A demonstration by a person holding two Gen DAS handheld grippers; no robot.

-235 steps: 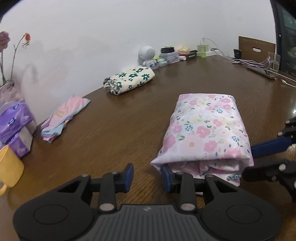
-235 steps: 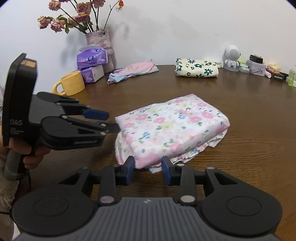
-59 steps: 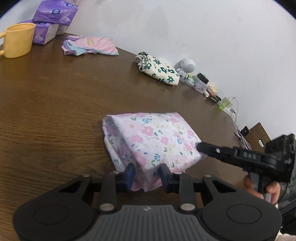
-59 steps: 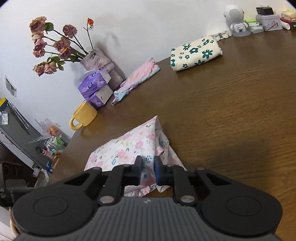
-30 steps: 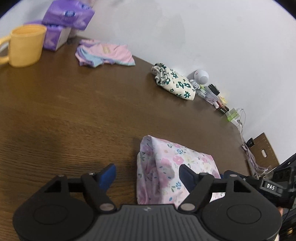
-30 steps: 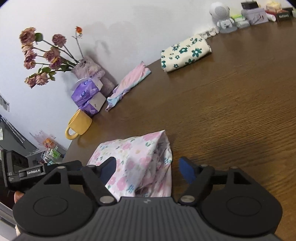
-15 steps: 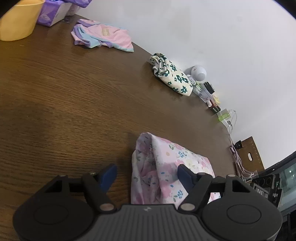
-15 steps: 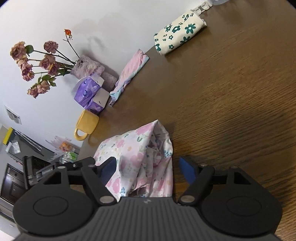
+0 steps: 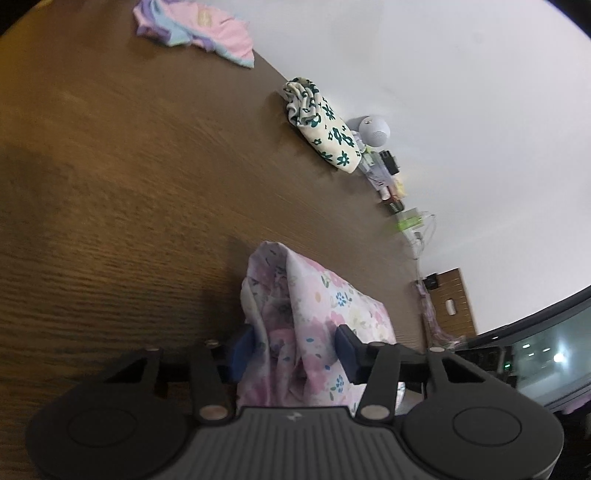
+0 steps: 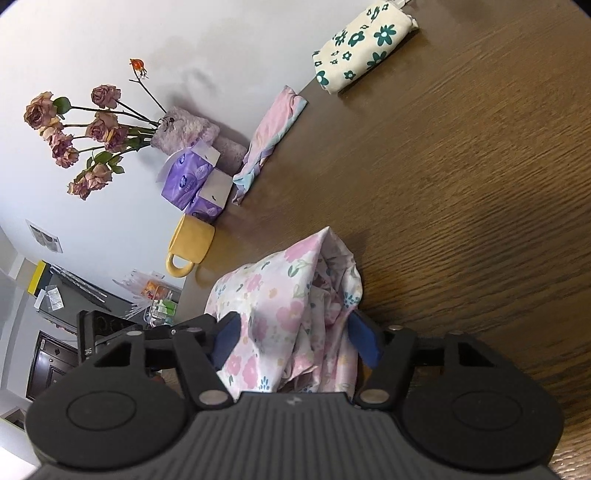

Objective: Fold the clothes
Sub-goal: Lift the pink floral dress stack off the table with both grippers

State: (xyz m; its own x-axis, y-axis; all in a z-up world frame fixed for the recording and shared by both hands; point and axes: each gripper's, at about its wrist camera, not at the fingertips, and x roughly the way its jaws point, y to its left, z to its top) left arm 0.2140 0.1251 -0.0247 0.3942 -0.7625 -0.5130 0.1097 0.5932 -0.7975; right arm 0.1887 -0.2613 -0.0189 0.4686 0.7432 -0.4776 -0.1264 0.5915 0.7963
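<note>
A folded pink floral garment (image 9: pixel 310 325) sits on the brown wooden table (image 9: pixel 110 184), bunched up between my two grippers. My left gripper (image 9: pixel 295 349) has closed around one end of it, blue pads pressing the cloth on both sides. My right gripper (image 10: pixel 295 341) holds the opposite end (image 10: pixel 295 314) the same way, with thick cloth filling the jaws. The left gripper's body shows at the lower left of the right wrist view (image 10: pixel 110 332).
A folded cream garment with green flowers (image 9: pixel 325 129) (image 10: pixel 362 40) and a pink-and-blue garment (image 9: pixel 195 22) (image 10: pixel 273 133) lie near the wall. A yellow mug (image 10: pixel 190 243), purple tissue packs (image 10: pixel 195 181), dried roses (image 10: pixel 81 136), a white round gadget (image 9: pixel 375 129) and cables (image 9: pixel 417 240) line the table edge.
Both grippers were wide open around the garment's ends half a second ago; both have now closed onto the cloth. Both views have tilted further.
</note>
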